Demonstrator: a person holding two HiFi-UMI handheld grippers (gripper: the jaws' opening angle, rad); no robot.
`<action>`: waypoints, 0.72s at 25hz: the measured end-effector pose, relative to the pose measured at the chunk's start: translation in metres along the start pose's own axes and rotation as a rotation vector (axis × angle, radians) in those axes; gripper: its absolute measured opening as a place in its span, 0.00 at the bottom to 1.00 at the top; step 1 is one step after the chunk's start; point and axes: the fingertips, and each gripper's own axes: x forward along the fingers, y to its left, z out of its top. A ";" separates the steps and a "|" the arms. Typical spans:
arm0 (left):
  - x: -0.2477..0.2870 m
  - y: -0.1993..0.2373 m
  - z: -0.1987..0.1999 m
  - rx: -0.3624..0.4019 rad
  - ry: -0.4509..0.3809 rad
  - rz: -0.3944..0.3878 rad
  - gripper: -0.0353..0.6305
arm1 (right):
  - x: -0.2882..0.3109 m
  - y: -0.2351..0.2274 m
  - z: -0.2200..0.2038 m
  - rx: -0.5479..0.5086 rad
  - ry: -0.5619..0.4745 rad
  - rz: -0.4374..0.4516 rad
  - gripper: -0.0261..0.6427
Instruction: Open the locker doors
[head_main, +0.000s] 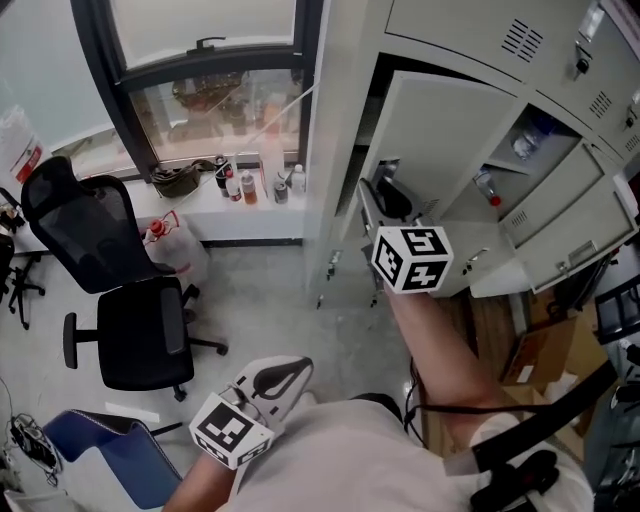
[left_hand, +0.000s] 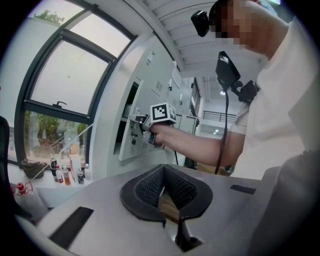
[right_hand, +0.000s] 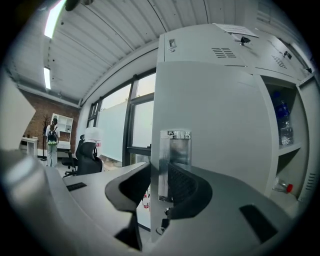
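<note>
right gripper (right_hand: 161, 172) clamped across free edge of leftmost locker door (right_hand: 215, 130), at its metal latch plate (right_hand: 175, 155); door ajar, right of window. pull along hinge arc, grip square. left gripper (left_hand: 163, 175) pinched together, empty.

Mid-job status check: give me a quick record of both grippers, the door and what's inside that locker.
right gripper: closed on the free edge of the door, at its metal plate
left gripper: shut, empty, held low and well away from the door
door: swung partly open
locker inside: clear bottle on the shelf; red-capped bottle lying below it
upper door: closed
</note>
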 end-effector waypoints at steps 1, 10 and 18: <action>0.002 -0.004 0.000 0.003 0.003 -0.011 0.07 | -0.007 0.002 -0.001 0.004 -0.001 0.007 0.19; 0.031 -0.039 0.002 0.031 0.013 -0.109 0.07 | -0.073 -0.001 -0.006 0.033 -0.002 0.096 0.19; 0.067 -0.075 -0.001 0.044 0.041 -0.192 0.07 | -0.123 -0.017 -0.010 0.035 -0.018 0.206 0.19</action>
